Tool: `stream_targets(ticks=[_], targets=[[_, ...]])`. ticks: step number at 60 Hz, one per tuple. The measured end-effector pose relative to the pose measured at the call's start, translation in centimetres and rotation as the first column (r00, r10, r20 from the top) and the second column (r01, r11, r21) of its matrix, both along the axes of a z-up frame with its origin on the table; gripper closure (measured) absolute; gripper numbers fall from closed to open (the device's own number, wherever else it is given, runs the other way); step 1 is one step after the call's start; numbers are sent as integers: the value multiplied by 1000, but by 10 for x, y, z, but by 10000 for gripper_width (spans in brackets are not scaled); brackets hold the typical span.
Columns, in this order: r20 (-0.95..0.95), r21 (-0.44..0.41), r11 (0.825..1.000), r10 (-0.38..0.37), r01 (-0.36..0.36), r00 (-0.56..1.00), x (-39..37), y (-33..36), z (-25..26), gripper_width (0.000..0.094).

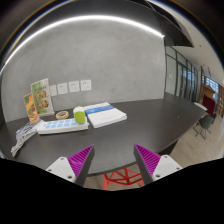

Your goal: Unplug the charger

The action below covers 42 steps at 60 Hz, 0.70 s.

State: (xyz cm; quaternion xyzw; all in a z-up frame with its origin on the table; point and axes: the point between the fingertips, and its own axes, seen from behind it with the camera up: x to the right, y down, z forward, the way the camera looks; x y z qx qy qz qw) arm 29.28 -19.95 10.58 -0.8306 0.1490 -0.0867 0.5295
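My gripper [113,165] is open and empty, its two magenta pads [80,158] wide apart over the near edge of a dark table [140,125]. Far beyond the fingers, white wall sockets [70,88] sit on the grey wall above the table's far left end. A white object with a cable [22,141], possibly the charger, lies at the table's left end, well ahead and left of the fingers. Whether it is plugged in is too small to tell.
On the table's far side stand a printed box [40,99], a tape roll [62,115], a small green item [80,115] and a stack of papers [105,114]. A red frame [122,179] shows below the table edge between the fingers. Windows and chairs are at the right.
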Motion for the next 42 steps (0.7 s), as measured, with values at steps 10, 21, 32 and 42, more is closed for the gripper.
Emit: stream_targets(ticks=[10,21,32,42], targets=[[11,-9,996,92,-91,996,-39,62,-8,124],[4,22,975,222,-222,975,-69,161,-27,123],[-5,52,944,327,-326,945,-82,260,-48,131],[40,112,911,394,-396,918,-100,318,-45,142]])
